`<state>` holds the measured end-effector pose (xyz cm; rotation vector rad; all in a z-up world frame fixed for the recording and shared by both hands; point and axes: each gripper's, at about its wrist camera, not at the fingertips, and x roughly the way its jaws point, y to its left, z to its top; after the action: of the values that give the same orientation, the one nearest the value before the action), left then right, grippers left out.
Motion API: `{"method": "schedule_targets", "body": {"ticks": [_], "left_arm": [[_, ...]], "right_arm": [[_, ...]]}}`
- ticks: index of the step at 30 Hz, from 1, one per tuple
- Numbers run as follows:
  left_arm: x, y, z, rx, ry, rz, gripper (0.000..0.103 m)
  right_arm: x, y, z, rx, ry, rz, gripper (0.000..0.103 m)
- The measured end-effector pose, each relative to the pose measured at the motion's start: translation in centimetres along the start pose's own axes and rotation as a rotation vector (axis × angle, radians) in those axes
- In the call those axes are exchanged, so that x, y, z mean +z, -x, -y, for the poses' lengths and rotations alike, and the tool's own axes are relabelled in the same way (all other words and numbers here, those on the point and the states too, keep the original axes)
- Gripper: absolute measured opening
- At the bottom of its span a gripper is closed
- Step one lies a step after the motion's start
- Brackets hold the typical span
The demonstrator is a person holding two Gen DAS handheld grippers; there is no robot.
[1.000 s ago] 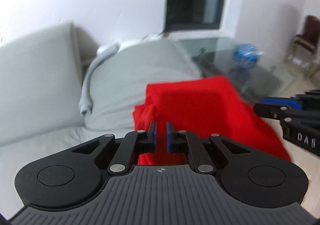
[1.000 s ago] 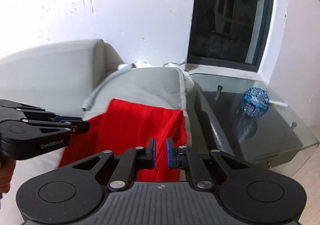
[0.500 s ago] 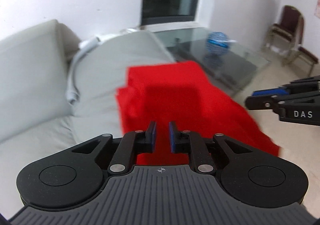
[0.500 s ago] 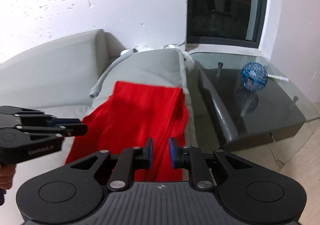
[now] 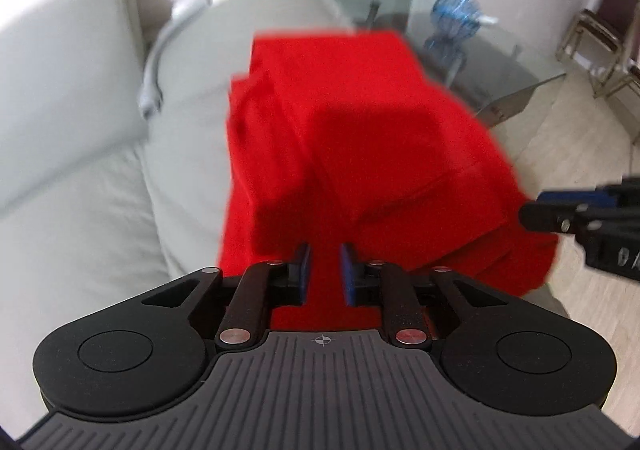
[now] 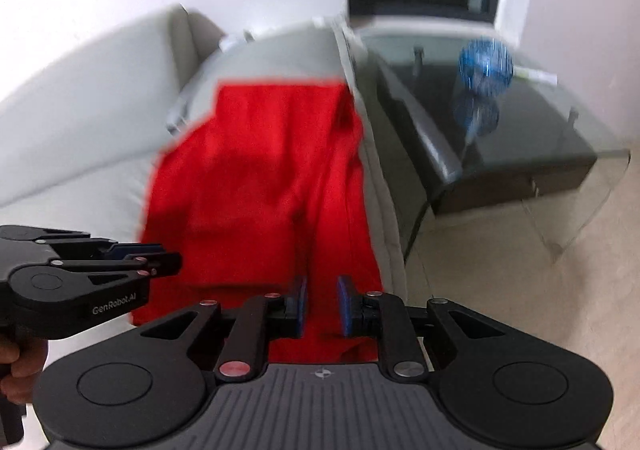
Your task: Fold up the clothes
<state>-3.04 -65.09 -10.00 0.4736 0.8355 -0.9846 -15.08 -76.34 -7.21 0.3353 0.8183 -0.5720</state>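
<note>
On the sofa arm (image 5: 192, 153) we find the red garment (image 5: 360, 137), draped over the grey cushion and hanging down its front edge. We note our left gripper (image 5: 324, 274) above the near part of the cloth, its blue pads set a narrow gap apart and holding nothing. Our right gripper (image 6: 322, 306) shows the same narrow gap, also with nothing between the pads. Beside the sofa stands a glass table (image 6: 520, 137) carrying a blue ball (image 6: 486, 61). Both views are blurred.
</note>
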Motion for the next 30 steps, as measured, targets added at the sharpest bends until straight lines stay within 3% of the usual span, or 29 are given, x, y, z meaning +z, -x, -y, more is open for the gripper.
{"method": "schedule_targets", "body": {"ticks": [1,4,10,13,17,22,30], "left_arm": [[0.3,1.4,0.3,0.037,-0.013,-0.004,0.039],[0.9,4.2,0.8,0.099,-0.011,-0.037,0.046],[1.2,11.2,1.3,0.076,0.068,-0.102,0.047],[1.0,14.2,1.6,0.080,0.077,-0.073,0.057],[0.5,18.3,2.0,0.078,0.084,-0.024,0.060],[-0.7,22.3,2.1,0.038,0.117,-0.023,0.060],[-2.5,23.8,3.0,-0.001,0.136,-0.046,0.060]], "right_arm": [[0.2,0.8,-0.1,-0.006,0.003,-0.004,0.045],[0.6,3.9,-0.8,-0.005,0.002,-0.018,0.054],[1.3,10.6,-2.7,0.012,-0.008,-0.050,0.080],[1.7,13.6,-3.6,0.016,-0.002,-0.031,0.086],[1.6,18.2,-4.9,-0.003,0.010,0.007,0.091],[1.0,21.5,-5.5,-0.004,-0.005,-0.022,0.094],[0.2,24.1,-7.3,-0.017,0.055,-0.028,0.095]]}}
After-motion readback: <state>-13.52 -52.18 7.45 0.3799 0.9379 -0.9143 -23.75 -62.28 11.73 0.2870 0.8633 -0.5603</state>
